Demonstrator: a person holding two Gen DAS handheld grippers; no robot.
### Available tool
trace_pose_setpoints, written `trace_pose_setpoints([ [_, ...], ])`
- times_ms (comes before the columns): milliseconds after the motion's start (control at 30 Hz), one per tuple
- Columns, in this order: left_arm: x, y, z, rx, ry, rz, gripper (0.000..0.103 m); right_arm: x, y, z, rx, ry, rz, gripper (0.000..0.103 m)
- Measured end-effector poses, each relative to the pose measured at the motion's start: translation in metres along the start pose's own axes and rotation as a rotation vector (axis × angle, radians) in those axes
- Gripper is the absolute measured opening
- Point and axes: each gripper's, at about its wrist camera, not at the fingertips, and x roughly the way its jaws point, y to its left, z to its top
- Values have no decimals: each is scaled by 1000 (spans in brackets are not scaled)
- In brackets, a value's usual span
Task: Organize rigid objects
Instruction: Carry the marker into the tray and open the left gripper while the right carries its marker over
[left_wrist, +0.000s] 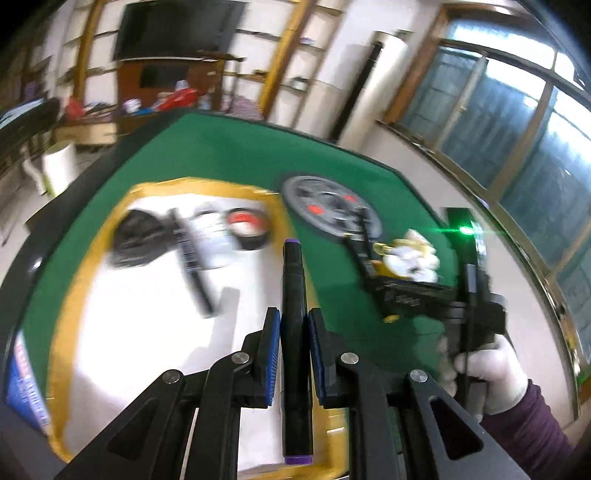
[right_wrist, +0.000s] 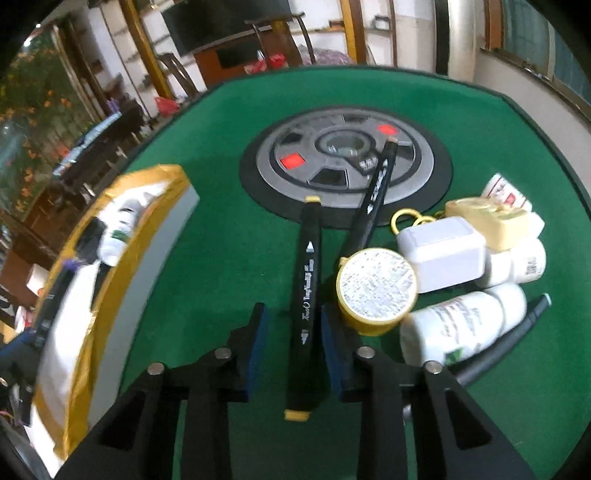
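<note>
Left gripper (left_wrist: 293, 354): fingers clamped on a black marker with purple caps (left_wrist: 294, 332), held above the white, gold-edged tray (left_wrist: 66, 314), where a second black marker (left_wrist: 190, 258), a white bottle (left_wrist: 210, 240) and blurred dark items lie. Right gripper (right_wrist: 291, 339): fingers straddle a black marker with yellow caps (right_wrist: 306, 295) lying on the green worktop (right_wrist: 221, 240); small gaps show at both pads. Beside it: gold round tin (right_wrist: 376, 290), white box (right_wrist: 441, 251), white bottles (right_wrist: 461, 325).
</note>
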Motion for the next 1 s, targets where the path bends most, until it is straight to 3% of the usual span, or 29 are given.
trace_pose_setpoints([
  [133,4,35,-3,-43,16,77,15,6,2,2,-13,-17,-37,15],
  [333,21,65,-2,-90,103,148,15,-20,-7,4,77,-65,90,15],
  [500,44,84,6,-147,171,179,15,-55,7,11,80,-106,205,15],
  [700,61,95,24,-165,179,227,19,-60,49,11,31,-57,309,15],
  [1000,39,97,17,-183,158,185,22,-29,123,6,-55,54,350,15],
])
